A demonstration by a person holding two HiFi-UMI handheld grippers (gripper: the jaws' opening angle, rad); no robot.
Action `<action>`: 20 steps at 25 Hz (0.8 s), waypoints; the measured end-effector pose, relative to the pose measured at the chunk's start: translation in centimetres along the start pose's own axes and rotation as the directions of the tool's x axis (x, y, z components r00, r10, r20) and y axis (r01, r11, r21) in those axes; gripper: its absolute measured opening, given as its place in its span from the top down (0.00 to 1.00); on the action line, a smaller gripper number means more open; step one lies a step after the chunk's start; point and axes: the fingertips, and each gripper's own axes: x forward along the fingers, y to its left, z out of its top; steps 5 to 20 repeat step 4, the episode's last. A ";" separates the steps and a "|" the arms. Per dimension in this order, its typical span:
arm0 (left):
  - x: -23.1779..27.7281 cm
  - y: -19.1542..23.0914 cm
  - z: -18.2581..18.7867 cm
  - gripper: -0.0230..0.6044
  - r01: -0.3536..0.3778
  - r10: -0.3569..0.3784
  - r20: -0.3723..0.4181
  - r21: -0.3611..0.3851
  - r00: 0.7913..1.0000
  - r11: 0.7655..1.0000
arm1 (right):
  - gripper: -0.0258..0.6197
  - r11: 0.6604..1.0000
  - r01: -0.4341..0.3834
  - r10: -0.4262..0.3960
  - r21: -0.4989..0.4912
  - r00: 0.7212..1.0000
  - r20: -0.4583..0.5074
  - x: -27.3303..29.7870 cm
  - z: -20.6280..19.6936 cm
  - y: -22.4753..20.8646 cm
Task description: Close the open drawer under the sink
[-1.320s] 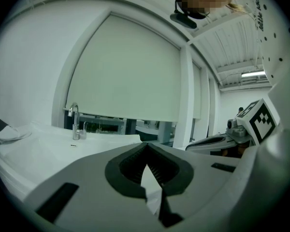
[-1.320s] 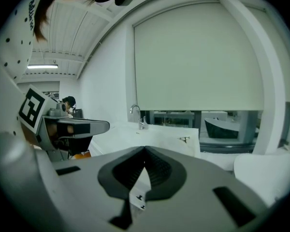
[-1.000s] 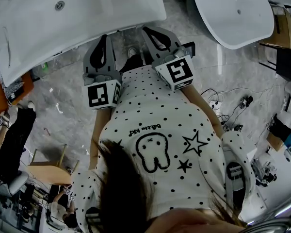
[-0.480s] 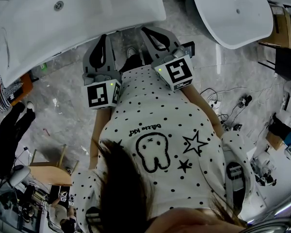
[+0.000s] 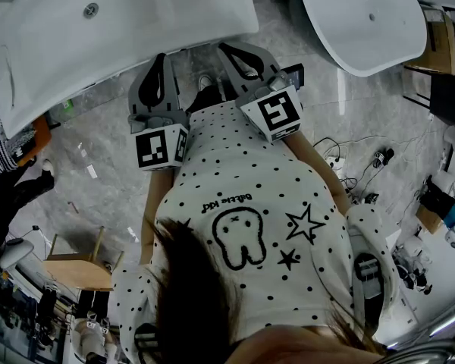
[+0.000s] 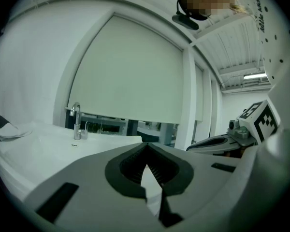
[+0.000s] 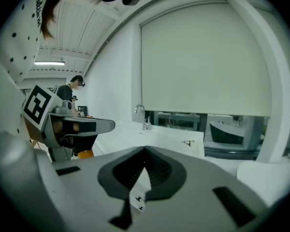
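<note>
Currently the left hand-held gripper (image 5: 161, 61) and right hand-held gripper (image 5: 229, 50) are closed, pointing toward 12 o'clock at the white sink (image 5: 144, 21), whose basin shows a drain (image 5: 91, 9).

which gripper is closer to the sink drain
Left. The left gripper points at the front edge of the sink, just below and right of the drain. The right gripper is farther right along that edge.
</note>
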 end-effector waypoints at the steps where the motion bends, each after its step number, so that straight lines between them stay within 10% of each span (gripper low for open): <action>1: 0.1 0.1 0.0 0.95 -0.001 0.001 0.001 0.000 1.000 1.000 | 0.94 1.000 -0.001 0.001 -0.001 1.000 0.001 0.1 0.0 0.0; 20: 0.3 0.6 0.0 0.95 -0.006 0.006 0.005 -0.001 1.000 1.000 | 0.94 1.000 -0.004 0.004 -0.006 1.000 0.005 0.6 0.1 0.0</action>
